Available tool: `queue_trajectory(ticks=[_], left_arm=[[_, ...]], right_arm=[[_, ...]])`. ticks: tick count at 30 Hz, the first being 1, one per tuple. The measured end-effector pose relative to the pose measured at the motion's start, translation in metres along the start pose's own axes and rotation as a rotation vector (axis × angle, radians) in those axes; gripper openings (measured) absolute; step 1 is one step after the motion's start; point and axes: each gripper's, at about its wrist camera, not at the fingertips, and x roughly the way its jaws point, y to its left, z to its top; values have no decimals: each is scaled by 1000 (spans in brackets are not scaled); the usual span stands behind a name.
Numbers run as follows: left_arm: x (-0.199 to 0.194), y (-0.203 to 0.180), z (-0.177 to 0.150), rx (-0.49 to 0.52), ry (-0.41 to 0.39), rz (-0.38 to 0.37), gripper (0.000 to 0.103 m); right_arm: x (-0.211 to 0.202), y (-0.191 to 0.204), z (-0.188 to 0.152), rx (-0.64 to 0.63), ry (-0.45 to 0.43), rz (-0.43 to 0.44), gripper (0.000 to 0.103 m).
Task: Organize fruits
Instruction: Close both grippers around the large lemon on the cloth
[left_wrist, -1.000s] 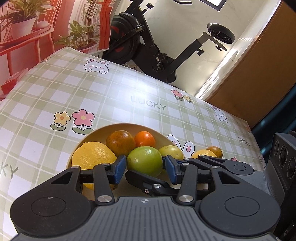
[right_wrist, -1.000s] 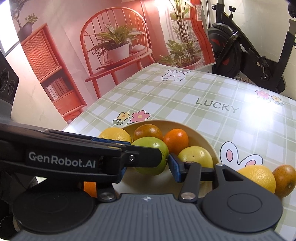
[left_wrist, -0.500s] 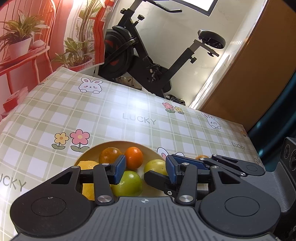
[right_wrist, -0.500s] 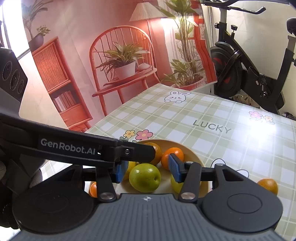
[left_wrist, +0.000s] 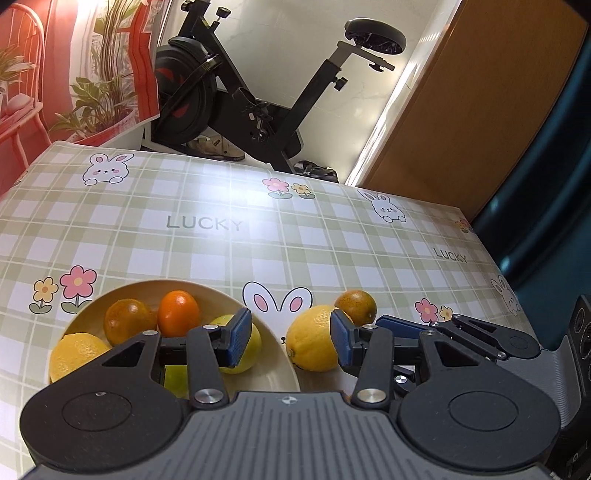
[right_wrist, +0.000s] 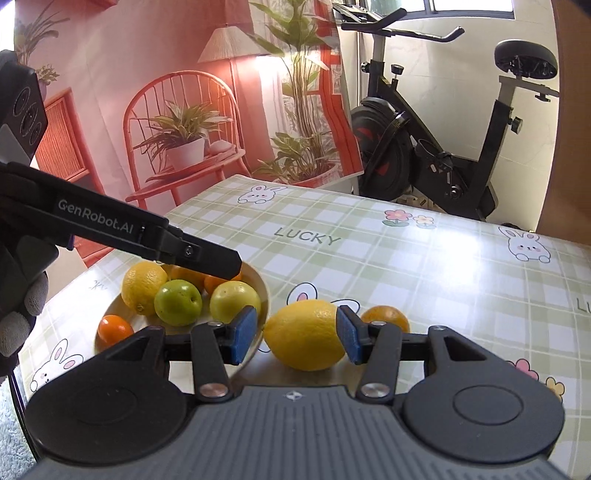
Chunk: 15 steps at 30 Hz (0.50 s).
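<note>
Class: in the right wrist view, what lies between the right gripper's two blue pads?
A lemon on the tablecloth, framed by the open right gripper; contact unclear.

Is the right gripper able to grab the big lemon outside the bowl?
Probably yes. The right gripper is open, with the lemon sitting right between its blue pads, and nothing blocks it.

I see a table (right_wrist: 424, 266) in a checked cloth carrying a bowl (right_wrist: 264, 291) of fruit, with a lemon (right_wrist: 303, 334) and an orange (right_wrist: 386, 317) just beside it.
</note>
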Motion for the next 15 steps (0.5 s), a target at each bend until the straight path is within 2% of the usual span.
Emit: queue_trajectory(ticks=[11,15], left_arm=[[47,-11,6,4,82,-29,50],[59,-9,9,-9,97,-51,51]], right_arm=[[13,-21,-17,69,47,1,52],[21,-20,-18,70,67,13,57]])
